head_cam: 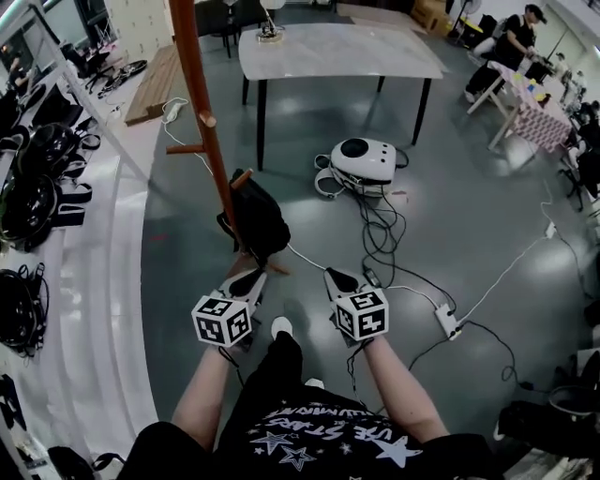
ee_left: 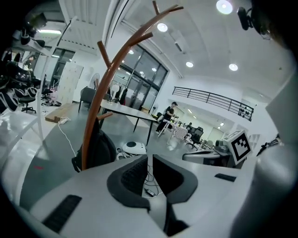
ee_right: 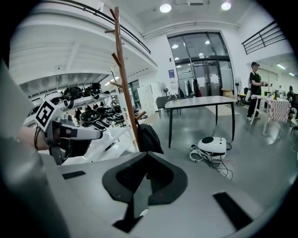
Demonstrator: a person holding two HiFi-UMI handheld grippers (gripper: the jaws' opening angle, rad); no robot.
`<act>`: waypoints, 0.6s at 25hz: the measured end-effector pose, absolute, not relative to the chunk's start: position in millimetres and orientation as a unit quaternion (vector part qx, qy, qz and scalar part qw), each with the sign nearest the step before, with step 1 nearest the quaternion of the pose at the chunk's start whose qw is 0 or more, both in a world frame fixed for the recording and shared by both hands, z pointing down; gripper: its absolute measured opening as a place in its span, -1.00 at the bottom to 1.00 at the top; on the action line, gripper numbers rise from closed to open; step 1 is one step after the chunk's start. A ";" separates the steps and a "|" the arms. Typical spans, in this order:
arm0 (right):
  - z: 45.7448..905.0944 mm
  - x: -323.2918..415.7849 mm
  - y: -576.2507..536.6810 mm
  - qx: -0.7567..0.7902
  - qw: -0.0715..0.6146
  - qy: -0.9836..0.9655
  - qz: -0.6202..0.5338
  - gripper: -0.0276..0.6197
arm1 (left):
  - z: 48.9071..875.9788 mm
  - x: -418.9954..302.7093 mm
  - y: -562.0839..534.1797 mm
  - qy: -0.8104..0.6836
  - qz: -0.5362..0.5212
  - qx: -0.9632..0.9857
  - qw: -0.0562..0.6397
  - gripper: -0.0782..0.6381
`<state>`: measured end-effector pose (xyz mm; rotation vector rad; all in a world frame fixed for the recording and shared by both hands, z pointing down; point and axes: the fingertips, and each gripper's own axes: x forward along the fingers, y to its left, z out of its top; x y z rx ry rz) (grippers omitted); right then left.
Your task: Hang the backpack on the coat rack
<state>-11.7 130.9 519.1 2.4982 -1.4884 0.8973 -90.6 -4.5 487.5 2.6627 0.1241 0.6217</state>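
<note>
Backpack (head_cam: 258,217) was noted hung from the rack's (head_cam: 202,112) low peg, task judged done, hence left hand-held gripper (head_cam: 249,277) was held slightly apart and empty, right hand-held gripper (head_cam: 337,278) pressed together on nothing.

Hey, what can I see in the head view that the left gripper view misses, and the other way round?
Only the head view: the white power strip on the floor and the person's white shoe. Only the left gripper view: the ceiling lights and the coat rack's forked top. Both: the black backpack against the rack's pole, the table and the white rounded machine on the floor.
</note>
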 end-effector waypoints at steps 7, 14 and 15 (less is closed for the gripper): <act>478.1 -104.7 168.0 0.818 0.059 -0.511 0.256 -0.88 | 462.4 -201.0 42.2 0.036 0.200 0.960 0.192 -0.64; 465.9 -181.5 168.3 0.808 0.064 -0.537 0.234 -0.88 | 458.6 -288.8 52.3 0.007 0.197 0.963 0.186 -0.67; 465.5 -188.7 170.2 0.808 0.064 -0.538 0.232 -0.88 | 458.7 -296.8 52.8 0.001 0.198 0.963 0.184 -0.68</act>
